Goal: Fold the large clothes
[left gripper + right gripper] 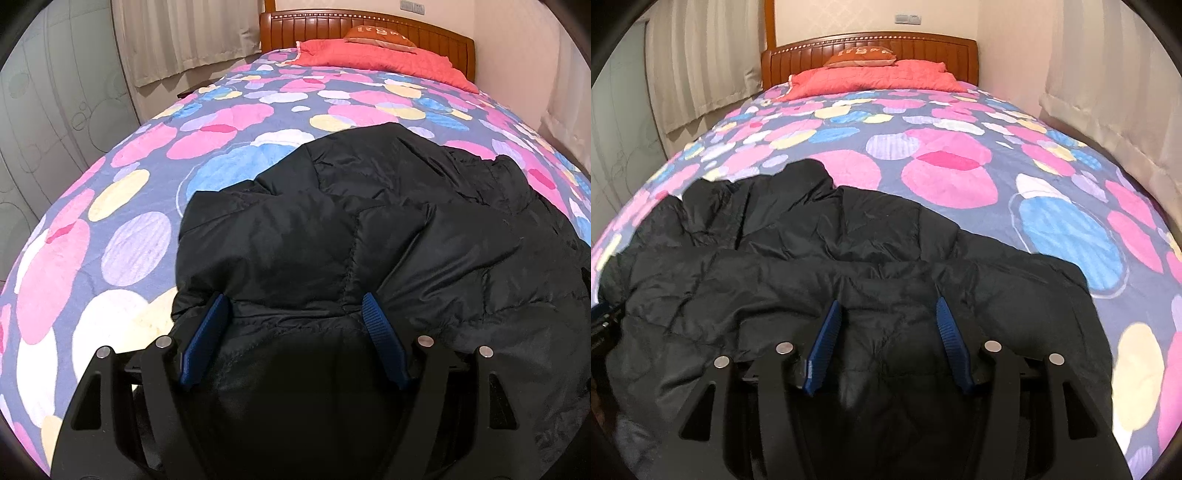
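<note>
Currently we read this as a pause between folds: the black puffer jacket (369, 229) lies bunched on the near part of the bed, on the spotted quilt (229, 122), and neither gripper has hold of it. The left gripper (295, 314) hangs low over the near edge of the jacket with its blue pads (207, 339) standing wide, cloth under and between them but not pinched. The right gripper (888, 321) sits likewise over the near hem in its own view — pads (823, 343) parted somewhat less widely, nothing clamped between them.

State of the garment: partly gathered, with one layer lapped over another and ridges running across; the far edge is uneven, a lump rising on the left in the right wrist view. We cannot tell where sleeves or collar lie under the folds.

Next move, as we judge it: each gripper must close on an edge or corner of the near side, taking the whole padded thickness, then carry it toward the far edge evenly. The shiny fill-stuffed fabric will likely slip and spring back — a deep bite is wanted.

Surroundings: red pillow (871, 79) and orange cushion (862, 57) by the wooden headboard (871, 46), well apart from the jacket; curtains (1108, 110) flank the bed. Nothing lies in the fold path.
</note>
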`<state>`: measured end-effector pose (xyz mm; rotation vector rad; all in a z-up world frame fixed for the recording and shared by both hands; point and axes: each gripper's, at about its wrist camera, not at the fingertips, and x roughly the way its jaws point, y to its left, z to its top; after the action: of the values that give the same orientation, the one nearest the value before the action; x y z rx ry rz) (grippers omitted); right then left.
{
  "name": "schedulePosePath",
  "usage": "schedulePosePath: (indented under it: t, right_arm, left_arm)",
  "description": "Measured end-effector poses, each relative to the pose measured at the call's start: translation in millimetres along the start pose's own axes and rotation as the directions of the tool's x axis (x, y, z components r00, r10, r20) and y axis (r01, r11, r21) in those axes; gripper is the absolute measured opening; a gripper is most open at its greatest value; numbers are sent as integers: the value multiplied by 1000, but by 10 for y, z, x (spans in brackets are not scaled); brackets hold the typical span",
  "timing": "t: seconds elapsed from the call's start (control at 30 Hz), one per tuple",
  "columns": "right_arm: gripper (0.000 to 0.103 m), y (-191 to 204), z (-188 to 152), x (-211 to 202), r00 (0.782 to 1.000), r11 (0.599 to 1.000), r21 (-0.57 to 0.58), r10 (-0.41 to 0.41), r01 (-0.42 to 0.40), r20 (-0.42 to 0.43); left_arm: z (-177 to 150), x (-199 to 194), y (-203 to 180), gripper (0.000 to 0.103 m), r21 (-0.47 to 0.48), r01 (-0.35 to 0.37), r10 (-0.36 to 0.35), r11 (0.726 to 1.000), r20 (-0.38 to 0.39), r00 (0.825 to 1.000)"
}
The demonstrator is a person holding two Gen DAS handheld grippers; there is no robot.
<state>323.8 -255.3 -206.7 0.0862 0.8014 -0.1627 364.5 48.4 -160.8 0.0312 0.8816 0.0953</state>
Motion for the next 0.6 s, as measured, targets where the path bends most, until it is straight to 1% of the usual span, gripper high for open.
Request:
schedulePosePath:
  t: [0.03,0.07,0.13,0.17,0.2,0.23,0.27,0.3,0.43,0.6]
  right_arm:
    - [60,8,-16,-71,1000,1000,9,5,-5,4]
    - [61,65,41,-196,1000,1000,11,8,-8,6]
    - [61,50,79,-354,1000,1000,8,10,-10,15]
    - [61,49,192,-440,1000,1000,7,11,-11,17]
    - [61,27,122,-500,1000,1000,9,12,-12,15]
    - [62,3,230,-530,1000,1000,11,14,-14,10]
    - [62,-24,158,-578,1000,1000,16,17,-18,2]
    - [62,-45,228,-627,1000,1000,20,20,-20,-3]
    - [62,-131,54,-829,999,999,42,32,-31,-24]
    - [62,-204,-200,-1076,998,998,53,40,-38,-47]
  left_arm:
    - [-11,-39,2,78,0,-1,1,1000,1,1000]
    - [-25,-78,10,79,-1,2,-2,1000,3,1000]
    - [-64,-173,31,80,-1,4,-4,1000,1,1000]
    - [-90,-216,40,81,-1,9,-9,1000,0,1000]
    - [-126,-276,59,81,-2,16,-16,1000,2,1000]
    - [-165,-327,79,81,-3,20,-20,1000,4,1000]
    - [-205,-376,99,81,-6,22,-22,1000,5,1000]
    - [-262,-444,139,81,-9,30,-30,1000,9,999]
    - [-451,-652,219,81,-15,28,-27,1000,12,1000]
    - [-747,-903,404,81,-72,52,-53,996,-14,998]
